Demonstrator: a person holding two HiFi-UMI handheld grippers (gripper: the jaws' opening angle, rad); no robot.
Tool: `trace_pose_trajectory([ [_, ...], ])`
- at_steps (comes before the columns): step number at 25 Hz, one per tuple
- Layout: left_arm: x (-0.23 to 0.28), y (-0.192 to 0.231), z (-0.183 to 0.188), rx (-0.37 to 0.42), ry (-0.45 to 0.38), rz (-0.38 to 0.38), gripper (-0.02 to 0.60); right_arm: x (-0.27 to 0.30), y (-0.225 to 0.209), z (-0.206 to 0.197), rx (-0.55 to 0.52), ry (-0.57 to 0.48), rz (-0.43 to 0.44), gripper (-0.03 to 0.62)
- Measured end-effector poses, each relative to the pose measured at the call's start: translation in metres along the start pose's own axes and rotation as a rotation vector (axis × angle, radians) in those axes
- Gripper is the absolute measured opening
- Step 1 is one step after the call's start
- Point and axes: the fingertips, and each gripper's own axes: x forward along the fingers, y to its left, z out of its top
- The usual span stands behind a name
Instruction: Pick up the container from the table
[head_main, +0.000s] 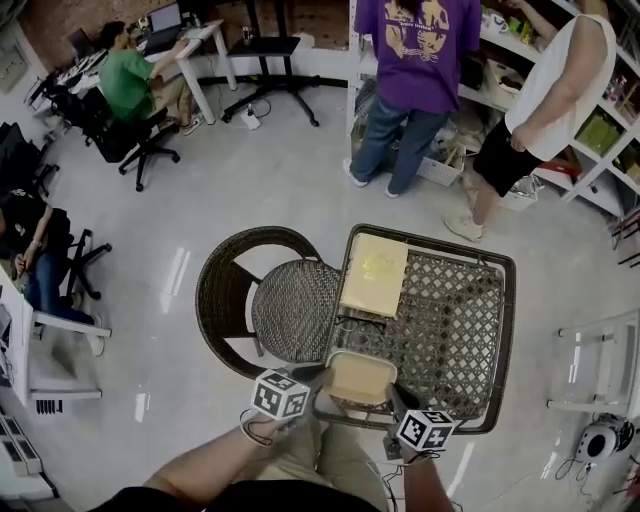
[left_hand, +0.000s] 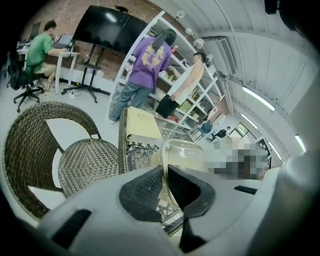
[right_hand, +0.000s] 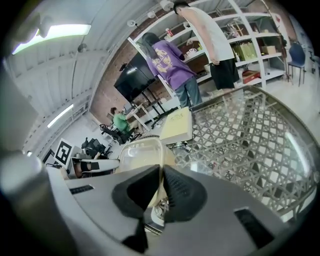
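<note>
A clear plastic container (head_main: 360, 379) with a pale tan inside sits at the near edge of the glass-topped wicker table (head_main: 470, 330). My left gripper (head_main: 312, 385) is shut on its left rim, and my right gripper (head_main: 396, 398) is shut on its right rim. In the left gripper view the container wall (left_hand: 182, 152) runs down between the pinched jaws of the left gripper (left_hand: 166, 182). The right gripper view shows the container (right_hand: 142, 152) the same way, with its rim clamped in the right gripper (right_hand: 162, 187). Whether the container rests on the table or hangs just above it, I cannot tell.
A yellow closed box (head_main: 375, 272) lies on the table's far left, with eyeglasses (head_main: 362, 328) just in front of it. A round wicker chair (head_main: 270, 300) stands to the table's left. Two people (head_main: 418, 70) stand at shelves beyond; others sit at desks on the left.
</note>
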Motion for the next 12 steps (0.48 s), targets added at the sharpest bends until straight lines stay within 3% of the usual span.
trace_pose_trajectory([
  [12, -0.058, -0.054, 0.062, 0.109, -0.163, 0.019, 0.035, -0.059, 0.049, 0.058, -0.069, -0.124, 0.043, 0.029],
])
